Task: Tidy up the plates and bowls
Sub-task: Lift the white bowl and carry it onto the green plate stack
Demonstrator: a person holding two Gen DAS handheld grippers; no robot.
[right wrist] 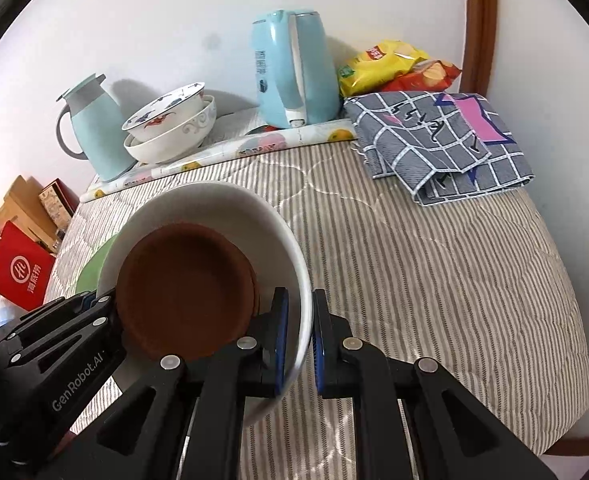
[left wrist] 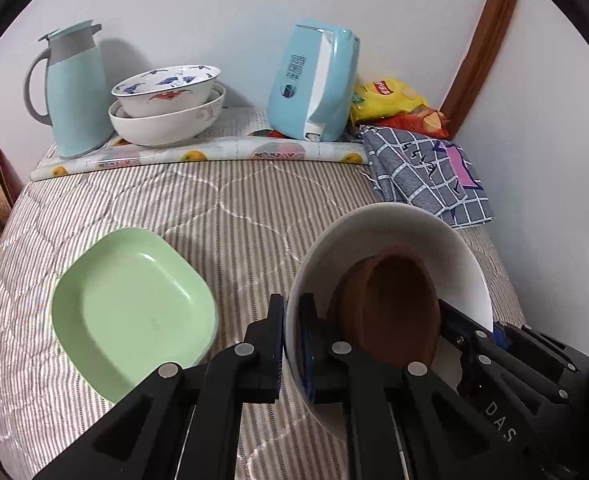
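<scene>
Both grippers grip a large white bowl (left wrist: 398, 236) by opposite rims, and it hangs tilted above the striped cloth. Inside it lie stacked brown dishes (left wrist: 390, 308). My left gripper (left wrist: 292, 344) is shut on the bowl's left rim; my right gripper (right wrist: 298, 344) is shut on the right rim of the white bowl (right wrist: 214, 204), where the brown dishes (right wrist: 182, 292) show too. A pale green square plate (left wrist: 134, 312) lies on the cloth left of the bowl. Two nested bowls (left wrist: 166, 104), one with blue and red patterns, stand at the back.
A light-blue jug (left wrist: 74, 92) and a blue kettle (left wrist: 314, 80) stand on a fruit-print mat (left wrist: 214, 156) by the wall. Snack bags (left wrist: 394, 104) and a folded checked cloth (left wrist: 426, 172) lie at the back right. Boxes and a red bag (right wrist: 22, 272) are beyond the left edge.
</scene>
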